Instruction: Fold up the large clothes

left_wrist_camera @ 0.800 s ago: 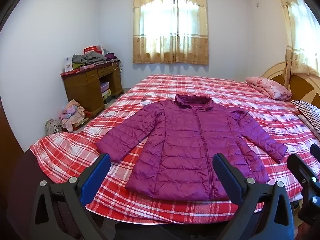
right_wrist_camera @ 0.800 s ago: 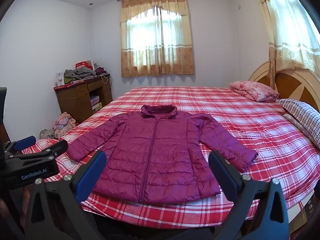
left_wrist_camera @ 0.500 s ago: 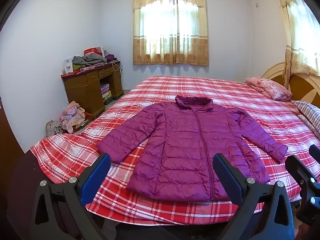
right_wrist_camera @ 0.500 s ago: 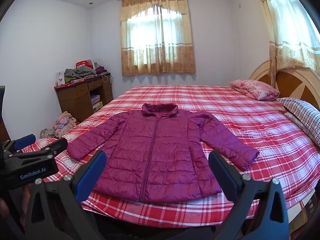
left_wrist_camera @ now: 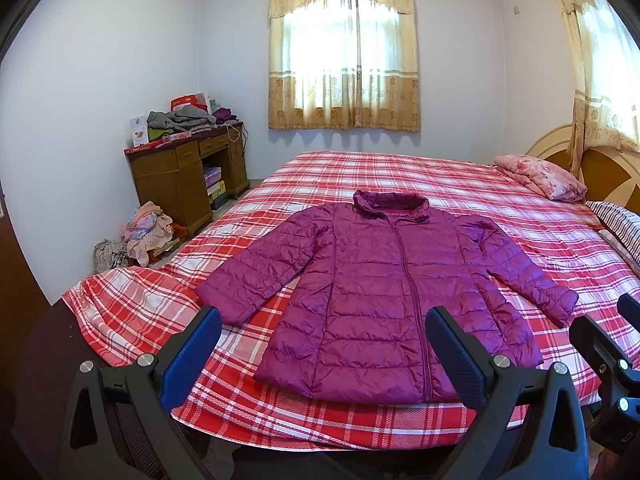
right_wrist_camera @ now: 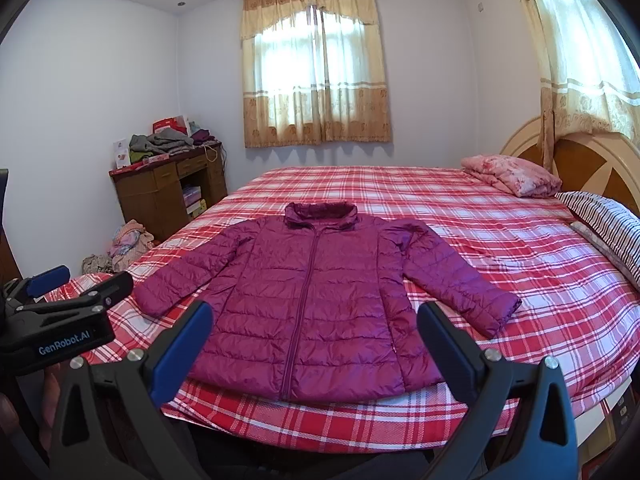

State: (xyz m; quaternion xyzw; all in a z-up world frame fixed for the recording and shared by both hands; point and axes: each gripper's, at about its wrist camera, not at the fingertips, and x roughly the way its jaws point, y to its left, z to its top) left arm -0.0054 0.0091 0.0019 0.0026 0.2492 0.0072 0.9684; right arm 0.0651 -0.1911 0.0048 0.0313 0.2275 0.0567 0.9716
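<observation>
A magenta quilted puffer jacket (left_wrist_camera: pixel 384 288) (right_wrist_camera: pixel 312 300) lies flat and face up on the red plaid bed (left_wrist_camera: pixel 400 172) (right_wrist_camera: pixel 540 280), zipped, collar toward the window, both sleeves spread outward. My left gripper (left_wrist_camera: pixel 322 324) hovers short of the jacket's hem near the foot of the bed, open, nothing between its blue-padded fingers. My right gripper (right_wrist_camera: pixel 314 318) hangs beside it, also open and short of the hem. Each gripper shows at the edge of the other's view.
A wooden desk (left_wrist_camera: pixel 184 176) piled with clothes stands at the left wall, with a heap of clothes (left_wrist_camera: pixel 144 228) on the floor in front. A pink folded quilt (right_wrist_camera: pixel 512 176) and a striped pillow (right_wrist_camera: pixel 608 220) lie by the headboard. Curtained window behind.
Both views have sunk very slightly, the jacket sitting a touch higher in frame. Nothing has been touched or taken hold of.
</observation>
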